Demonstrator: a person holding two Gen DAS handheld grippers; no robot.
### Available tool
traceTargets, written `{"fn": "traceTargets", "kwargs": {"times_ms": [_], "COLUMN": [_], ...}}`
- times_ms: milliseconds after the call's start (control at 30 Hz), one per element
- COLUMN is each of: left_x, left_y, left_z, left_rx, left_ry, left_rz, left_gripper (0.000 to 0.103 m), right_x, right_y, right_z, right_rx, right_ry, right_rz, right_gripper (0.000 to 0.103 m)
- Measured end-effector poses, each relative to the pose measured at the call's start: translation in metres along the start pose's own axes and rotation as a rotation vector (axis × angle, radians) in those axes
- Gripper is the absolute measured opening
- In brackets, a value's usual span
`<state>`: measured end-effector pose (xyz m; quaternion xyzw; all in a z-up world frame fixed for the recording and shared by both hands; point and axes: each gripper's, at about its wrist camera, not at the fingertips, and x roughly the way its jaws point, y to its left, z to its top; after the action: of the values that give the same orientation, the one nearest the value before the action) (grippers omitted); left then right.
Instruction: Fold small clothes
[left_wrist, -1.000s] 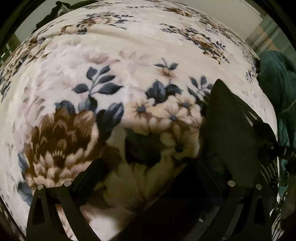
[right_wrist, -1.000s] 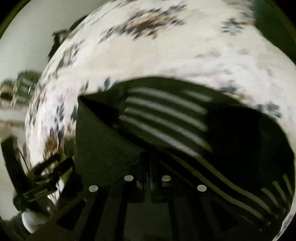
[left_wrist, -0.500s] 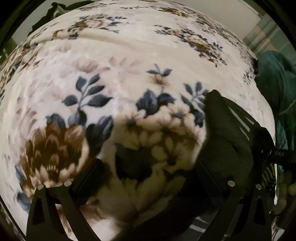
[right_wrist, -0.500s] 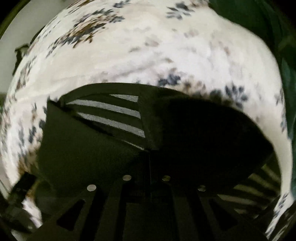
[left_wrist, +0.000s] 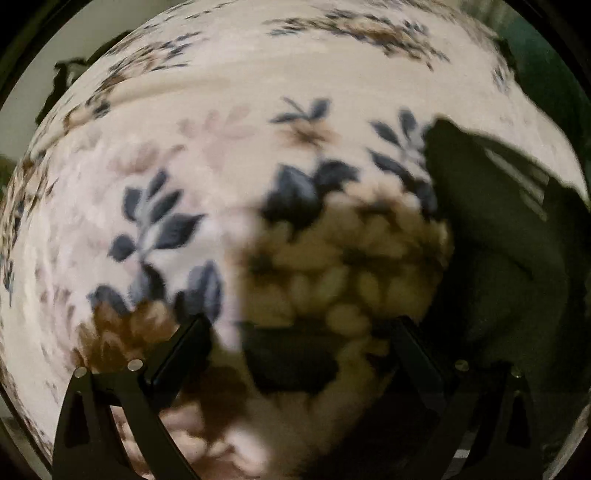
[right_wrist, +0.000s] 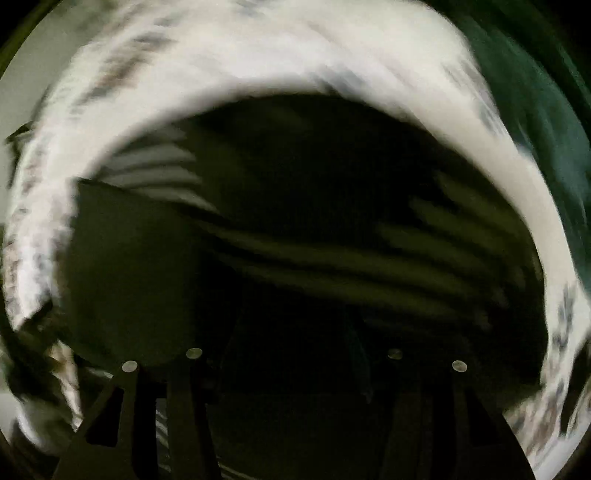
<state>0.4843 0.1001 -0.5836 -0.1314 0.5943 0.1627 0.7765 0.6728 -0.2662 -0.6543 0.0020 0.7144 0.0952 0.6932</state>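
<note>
Looking down through the left wrist camera, I see my left tongs (left_wrist: 299, 332) spread wide over a cream blanket (left_wrist: 229, 155) printed with blue leaves and brown flowers. Nothing sits between their fingers (left_wrist: 177, 354); only the floral pile and a shadow lie under them. The dark striped garment (left_wrist: 498, 240) rests on the blanket to the right of these tongs, its near edge running behind the right finger, with pale stripes showing on its far right part. Whether that finger touches the cloth I cannot tell.

Through the right wrist camera everything is smeared by blur. My right tongs (right_wrist: 295, 354) point down over the same dark striped garment (right_wrist: 332, 192), which fills the middle of that view, and their jaws are opening. The cloth lies beneath and between them, but I see no pad pressing on it. A plain dark fold (right_wrist: 129, 266) lies at the left, pale stripes run across the middle and right, and the blanket (right_wrist: 258, 62) curves around the far side. A green cloth (right_wrist: 524, 92) sits at the far right.
</note>
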Motion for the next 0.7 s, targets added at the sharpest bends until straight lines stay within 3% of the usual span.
{"fn": "traceTargets", "kwargs": {"times_ms": [67, 133, 167, 200, 400, 567, 700], "left_x": [-0.026, -0.054, -0.072, -0.083, -0.159, -0.178, -0.161], "left_y": [0.004, 0.000, -0.007, -0.011, -0.063, -0.125, -0.186], "left_z": [-0.001, -0.006, -0.013, -0.018, -0.091, -0.197, -0.314], "left_rx": [-0.009, 0.013, 0.038, 0.055, 0.139, 0.172, 0.194], "left_ry": [-0.045, -0.095, -0.126, -0.140, -0.159, -0.043, 0.164], "left_rz": [-0.043, -0.053, -0.043, -0.033, -0.059, -0.101, -0.129], "left_gripper": [0.102, 0.103, 0.103, 0.103, 0.103, 0.103, 0.103], "right_x": [-0.016, -0.045, -0.066, -0.081, -0.153, -0.167, -0.150], "right_y": [-0.023, -0.044, -0.058, -0.067, -0.144, -0.235, -0.282], "right_z": [-0.016, -0.033, -0.047, -0.057, -0.129, -0.183, -0.197], "right_rx": [0.049, 0.105, 0.139, 0.158, 0.238, 0.252, 0.204], "right_ry": [-0.040, -0.089, -0.122, -0.139, -0.151, -0.061, -0.008], "right_rz": [0.050, 0.069, 0.101, 0.121, 0.157, 0.200, 0.205], "right_gripper": [0.054, 0.070, 0.083, 0.087, 0.087, 0.088, 0.087]}}
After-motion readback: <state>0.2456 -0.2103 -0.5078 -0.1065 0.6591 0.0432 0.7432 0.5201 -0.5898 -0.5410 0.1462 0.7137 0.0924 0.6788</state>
